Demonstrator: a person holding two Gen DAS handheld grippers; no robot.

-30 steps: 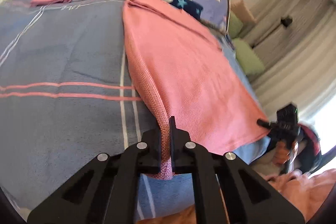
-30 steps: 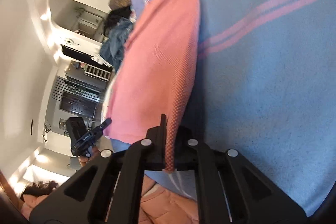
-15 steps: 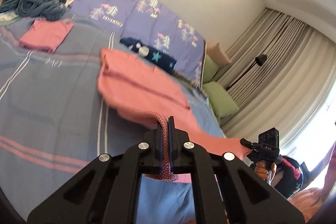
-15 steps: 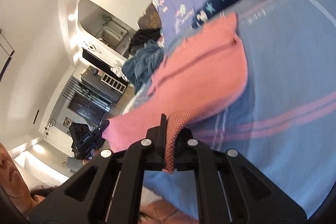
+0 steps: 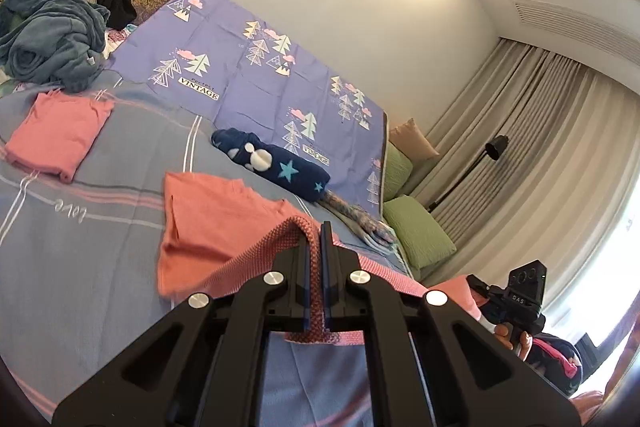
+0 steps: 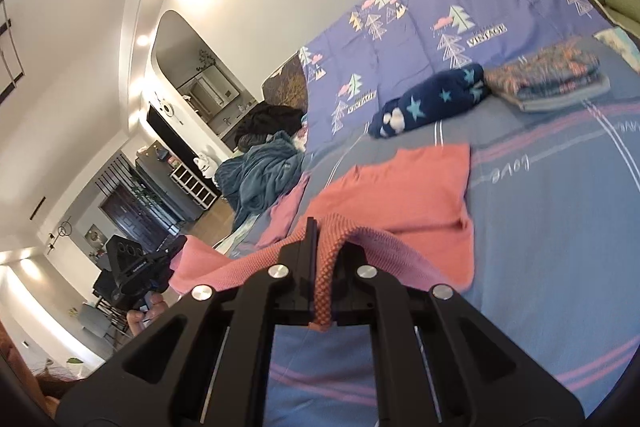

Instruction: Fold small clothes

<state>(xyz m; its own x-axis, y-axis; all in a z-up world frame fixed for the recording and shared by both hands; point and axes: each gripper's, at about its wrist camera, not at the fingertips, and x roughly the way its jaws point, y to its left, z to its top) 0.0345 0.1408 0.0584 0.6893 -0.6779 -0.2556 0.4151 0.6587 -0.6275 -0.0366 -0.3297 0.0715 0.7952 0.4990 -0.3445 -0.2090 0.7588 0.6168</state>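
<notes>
A salmon-pink knit garment [image 5: 216, 219] lies on the grey-blue striped bedspread [image 5: 80, 267]; its far part is flat and its near hem is lifted. My left gripper [image 5: 316, 239] is shut on the left hem corner. My right gripper [image 6: 326, 243] is shut on the right hem corner of the same garment [image 6: 404, 199]. Each gripper shows in the other's view, the right one [image 5: 516, 299] at lower right and the left one [image 6: 136, 267] at lower left, with the raised hem stretched between them.
A folded pink garment [image 5: 56, 135] lies at the far left. A navy star-print roll [image 5: 276, 167] and a folded patterned cloth [image 6: 548, 75] lie beyond the garment. A blue blanket heap [image 5: 44, 35] and a purple tree-print sheet [image 5: 256, 75] are at the head. Green cushions [image 5: 416, 231] lie beside the bed.
Both grippers have lifted the near hem and carried it forward toward the garment's far end; the flat part showing is now shorter and the cameras have tilted up.
</notes>
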